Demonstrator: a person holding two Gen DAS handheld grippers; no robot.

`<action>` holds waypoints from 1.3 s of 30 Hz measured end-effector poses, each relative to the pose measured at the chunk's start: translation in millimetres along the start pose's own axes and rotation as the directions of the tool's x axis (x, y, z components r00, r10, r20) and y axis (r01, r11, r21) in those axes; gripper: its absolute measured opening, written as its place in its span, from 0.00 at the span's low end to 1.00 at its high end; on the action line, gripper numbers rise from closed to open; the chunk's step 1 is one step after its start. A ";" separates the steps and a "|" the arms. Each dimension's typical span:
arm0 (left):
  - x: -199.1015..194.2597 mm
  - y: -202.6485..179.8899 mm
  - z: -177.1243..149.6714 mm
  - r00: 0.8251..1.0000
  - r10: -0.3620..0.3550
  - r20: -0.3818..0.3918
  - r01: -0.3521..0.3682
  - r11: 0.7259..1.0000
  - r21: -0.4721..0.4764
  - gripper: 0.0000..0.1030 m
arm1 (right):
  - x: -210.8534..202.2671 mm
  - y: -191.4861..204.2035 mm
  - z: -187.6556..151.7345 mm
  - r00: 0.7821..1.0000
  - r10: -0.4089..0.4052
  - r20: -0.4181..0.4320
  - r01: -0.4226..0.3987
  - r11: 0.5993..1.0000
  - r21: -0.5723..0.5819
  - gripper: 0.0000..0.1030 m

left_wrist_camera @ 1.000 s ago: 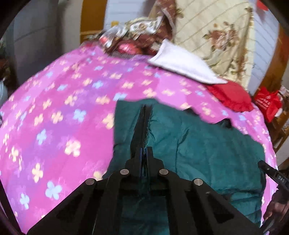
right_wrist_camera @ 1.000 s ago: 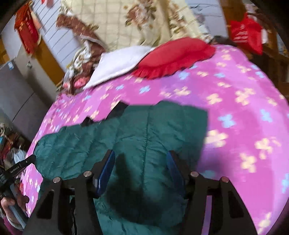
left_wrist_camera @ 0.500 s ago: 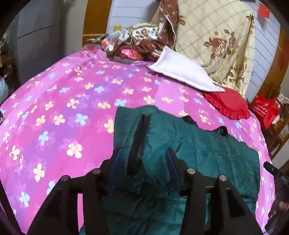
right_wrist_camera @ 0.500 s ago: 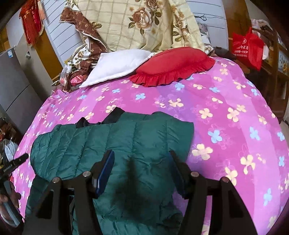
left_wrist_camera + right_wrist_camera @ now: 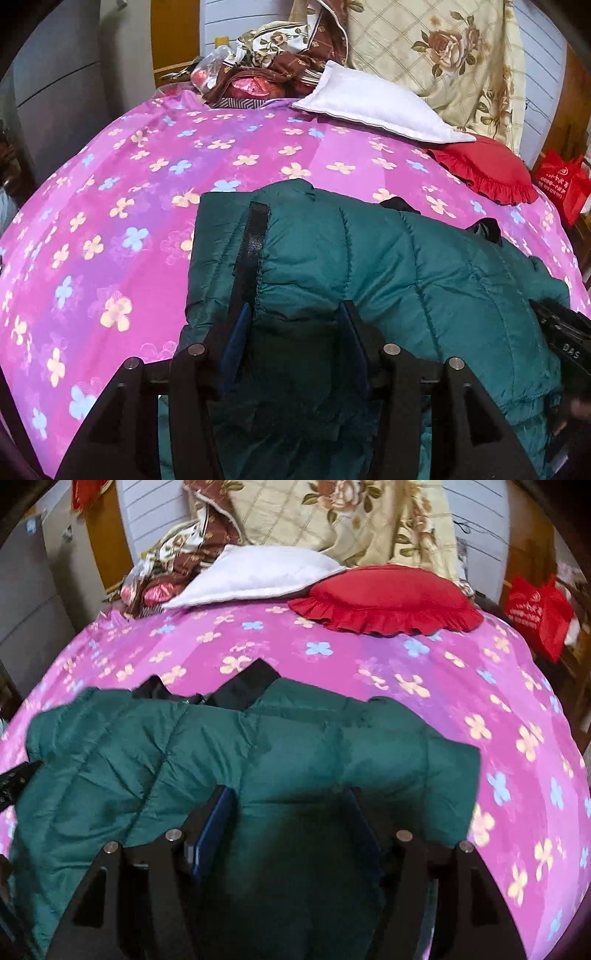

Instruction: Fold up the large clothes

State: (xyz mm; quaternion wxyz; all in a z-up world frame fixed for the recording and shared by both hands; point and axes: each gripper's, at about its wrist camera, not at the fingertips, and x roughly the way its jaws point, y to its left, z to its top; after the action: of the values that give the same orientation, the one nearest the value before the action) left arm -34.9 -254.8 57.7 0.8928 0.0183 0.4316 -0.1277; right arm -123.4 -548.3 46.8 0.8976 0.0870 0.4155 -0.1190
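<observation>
A dark green quilted puffer jacket (image 5: 369, 266) lies folded on the pink flowered bedspread (image 5: 110, 206), its black zipper strip (image 5: 251, 240) along the left fold. My left gripper (image 5: 293, 314) is open and empty just above the jacket's near left part. In the right wrist view the jacket (image 5: 221, 753) spreads across the bed's near half, with black lining (image 5: 243, 686) showing at its far edge. My right gripper (image 5: 290, 797) is open and empty above the jacket's near right part. The right gripper also shows at the left view's right edge (image 5: 565, 343).
At the bed's head lie a white pillow (image 5: 373, 103), a red frilled cushion (image 5: 384, 598), a floral quilt (image 5: 436, 55) and a heap of brown patterned cloth (image 5: 273, 70). A red bag (image 5: 535, 616) stands at the bed's right. Grey cabinets (image 5: 55, 99) stand at the left.
My left gripper, shut on the jacket's zipper edge one second ago, has opened and let go. Both grippers have drawn back toward the near edge; the jacket lies still.
</observation>
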 end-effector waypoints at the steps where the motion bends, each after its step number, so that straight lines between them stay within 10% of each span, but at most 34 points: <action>1: 0.6 -0.4 -0.1 1.000 0.003 -0.002 -0.003 1.000 0.003 0.28 | 3.2 1.3 0.7 1.000 -0.005 0.003 0.005 1.000 -0.010 0.66; 14: 1.8 -3.4 -3.3 1.000 0.022 -0.003 -0.022 1.000 0.018 0.29 | -88.3 -1.6 -31.1 0.995 0.089 0.047 -0.089 0.996 -0.012 0.66; 25: 5.6 -7.4 -5.8 0.999 0.041 -0.005 -0.041 0.998 0.041 0.33 | -47.2 -2.6 -47.8 0.999 0.007 -0.032 -0.007 1.000 -0.023 0.66; 31: 7.8 -6.2 -6.6 0.999 0.039 0.002 -0.039 0.999 0.030 0.35 | -87.3 -21.8 -37.0 0.996 0.012 0.089 -0.016 0.999 0.051 0.68; 39: 8.9 -8.8 -8.3 0.999 0.045 0.020 -0.046 0.998 0.047 0.39 | -24.8 -30.9 -32.9 0.999 -0.040 -0.010 0.041 0.996 0.083 0.70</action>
State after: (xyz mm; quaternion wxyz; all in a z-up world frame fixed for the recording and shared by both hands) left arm -38.1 -264.1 46.4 0.8989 0.0481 0.4193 -0.1178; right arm -171.6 -565.9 42.9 0.8889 0.1163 0.4155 -0.1540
